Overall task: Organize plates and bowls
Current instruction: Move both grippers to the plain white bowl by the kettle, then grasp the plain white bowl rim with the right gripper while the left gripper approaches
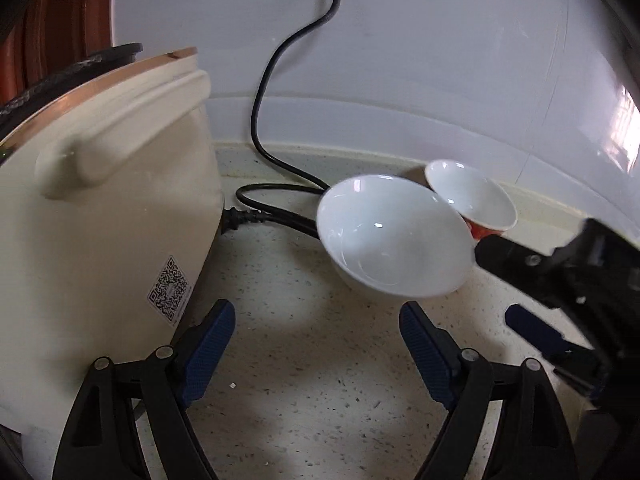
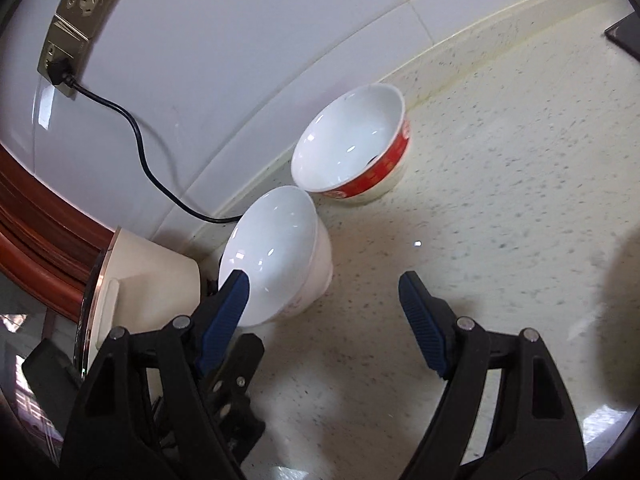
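Speckled cream countertop (image 1: pixel 304 392) running along a pale tiled wall (image 1: pixel 420 40).

White bowl (image 1: pixel 394 236) sits on the counter, tilted in both views, rim facing partly toward the cameras. Right beside it, nearer the wall, a red-banded bowl (image 2: pixel 352 144) with a white inside; the two rims look to be touching or nearly so, cannot tell which.

Cream rice cooker (image 1: pixel 104 184) stands on the counter beside the white bowl, a QR sticker (image 1: pixel 169 291) on its side. A black power cord (image 1: pixel 276 52) runs from a wall socket (image 2: pixel 74 20) down the tiles, loops on the counter behind the white bowl and plugs into the cooker's base.

Left gripper (image 1: pixel 316 320): jaws spread wide, nothing between the blue pads, hovering over bare counter just short of the white bowl's near edge.

Right gripper (image 2: pixel 322 286): jaws also spread wide and not grasping anything. In the right wrist view its left blue pad overlaps the white bowl's rim; whether it touches cannot be told. The other pad hangs over open counter. From the left wrist view the right gripper enters from the right, its upper finger close to the white bowl's side.

Reddish wooden trim (image 2: pixel 36 224) shows at the frame's left edge.
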`<state>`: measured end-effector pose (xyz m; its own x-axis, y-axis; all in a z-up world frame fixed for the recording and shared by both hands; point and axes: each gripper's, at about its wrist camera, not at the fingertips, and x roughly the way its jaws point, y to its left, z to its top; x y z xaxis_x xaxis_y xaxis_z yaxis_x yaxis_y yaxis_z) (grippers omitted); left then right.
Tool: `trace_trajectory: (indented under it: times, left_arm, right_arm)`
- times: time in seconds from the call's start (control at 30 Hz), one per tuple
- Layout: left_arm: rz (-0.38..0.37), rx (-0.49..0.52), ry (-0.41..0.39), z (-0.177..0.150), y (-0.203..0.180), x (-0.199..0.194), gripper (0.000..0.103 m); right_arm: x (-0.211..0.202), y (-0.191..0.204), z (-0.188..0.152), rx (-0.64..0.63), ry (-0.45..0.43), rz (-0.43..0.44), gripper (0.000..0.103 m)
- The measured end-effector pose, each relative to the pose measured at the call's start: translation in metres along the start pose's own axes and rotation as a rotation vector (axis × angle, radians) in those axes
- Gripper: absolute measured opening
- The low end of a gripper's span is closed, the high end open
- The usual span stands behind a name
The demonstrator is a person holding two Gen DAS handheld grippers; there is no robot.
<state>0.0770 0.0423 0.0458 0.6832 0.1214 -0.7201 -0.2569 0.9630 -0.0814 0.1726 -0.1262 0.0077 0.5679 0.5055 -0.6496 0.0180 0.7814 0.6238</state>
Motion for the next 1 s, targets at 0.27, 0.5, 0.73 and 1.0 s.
trace_trajectory:
  times: [0.27, 0.5, 0.73, 1.0]
  left_arm:
    - [0.035, 0.025, 0.023, -0.004, -0.002, 0.007, 0.085]
    - [0.029, 0.026, 0.044, -0.004, -0.001, 0.012, 0.084]
    - [-0.024, -0.008, 0.058, -0.002, 0.000, 0.015, 0.084]
    - [-0.172, 0.009, 0.094, -0.002, -0.008, 0.003, 0.084]
  right_arm:
    - [0.038, 0.021, 0.005, -0.033, 0.056, -0.005, 0.080]
    - [0.062, 0.033, 0.001, -0.102, 0.095, -0.063, 0.066]
    - [0.060, 0.037, 0.001, -0.149, 0.060, -0.137, 0.028]
    - [0.042, 0.022, 0.006, -0.145, 0.014, -0.146, 0.021]
